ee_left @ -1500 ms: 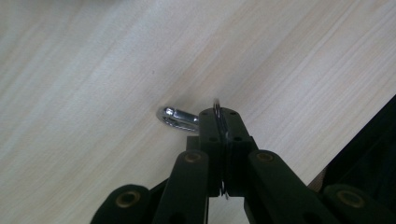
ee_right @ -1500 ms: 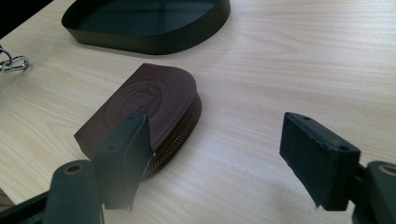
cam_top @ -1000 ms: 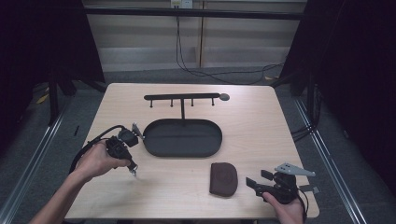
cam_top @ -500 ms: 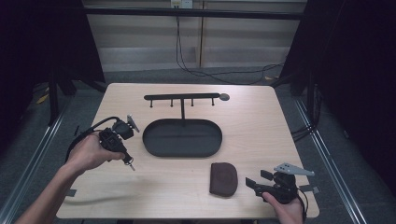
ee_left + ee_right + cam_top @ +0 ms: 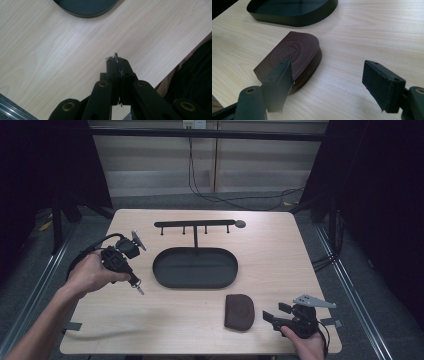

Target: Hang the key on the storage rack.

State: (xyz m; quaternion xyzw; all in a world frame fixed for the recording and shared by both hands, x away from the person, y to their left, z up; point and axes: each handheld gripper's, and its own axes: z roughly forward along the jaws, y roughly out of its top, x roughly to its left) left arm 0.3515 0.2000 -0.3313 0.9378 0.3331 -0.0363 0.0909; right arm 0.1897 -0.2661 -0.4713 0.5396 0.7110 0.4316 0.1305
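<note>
High view is showing the tabletop (image 5: 280, 270) carrying a black oval tray (image 5: 195, 268), with a brown zip pouch (image 5: 239, 311) lying in front of it. Beside the pouch, the right hand-held gripper (image 5: 270, 317) is sitting released. Left of the tray, the left hand-held gripper (image 5: 135, 282) is clenching a small key ring (image 5: 116, 57) above the wood.

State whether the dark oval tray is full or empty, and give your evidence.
Empty. The high view shows the tray's bare dark floor, with nothing lying in it; the brown pouch lies outside it on the table.

key ring (image 5: 116, 58) mostly hidden btwn jaws; tray (image 5: 85, 7) cut off at top edge.
</note>
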